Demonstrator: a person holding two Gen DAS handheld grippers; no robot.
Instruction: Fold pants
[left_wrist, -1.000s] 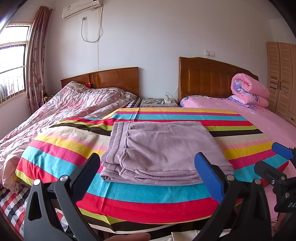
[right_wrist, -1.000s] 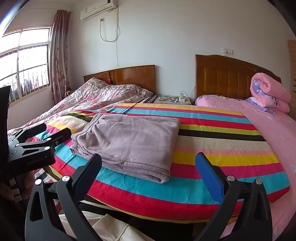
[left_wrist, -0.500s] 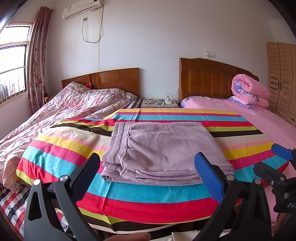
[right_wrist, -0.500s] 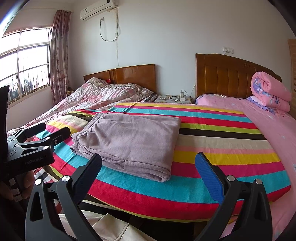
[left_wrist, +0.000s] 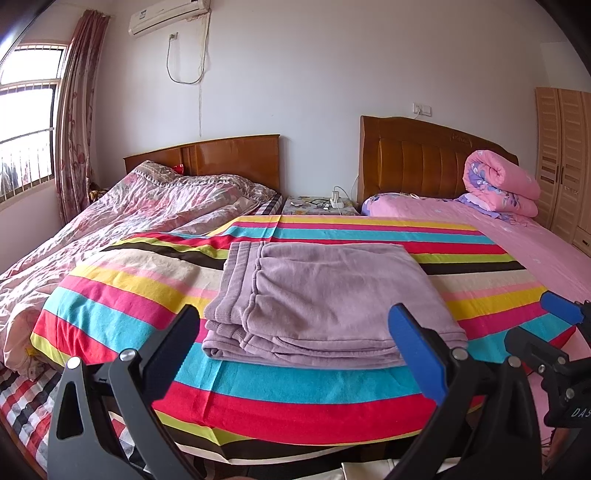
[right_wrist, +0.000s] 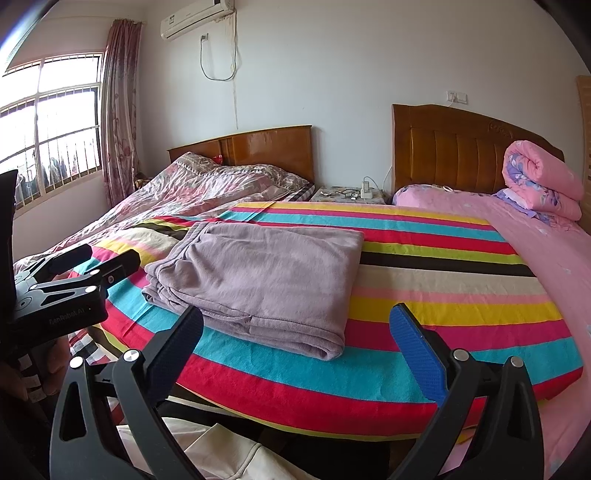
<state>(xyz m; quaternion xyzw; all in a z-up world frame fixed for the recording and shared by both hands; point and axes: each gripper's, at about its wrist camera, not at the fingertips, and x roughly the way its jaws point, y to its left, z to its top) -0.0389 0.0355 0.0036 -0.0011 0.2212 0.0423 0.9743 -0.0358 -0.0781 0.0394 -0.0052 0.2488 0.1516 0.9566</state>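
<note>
On striped blanket (left_wrist: 122, 314), folded pants (left_wrist: 325, 302); both grippers' jaws spread wide, empty, short of it.

1. "GenRobot.AI" stands in pale letters on the black plastic body of the left gripper (right_wrist: 77, 267) (right wrist view).
2. "DAS", cut off at the frame edge, stands on the black right gripper (left_wrist: 546, 328).

The left gripper (left_wrist: 295, 350) hangs level in front of the bed (left_wrist: 280, 391), off its near edge, its two fingers spread wide with nothing between them. The right gripper (right_wrist: 297, 349) hangs beside it at the same edge, level too, fingers just as far apart and empty. Neither touches the bed.
</note>
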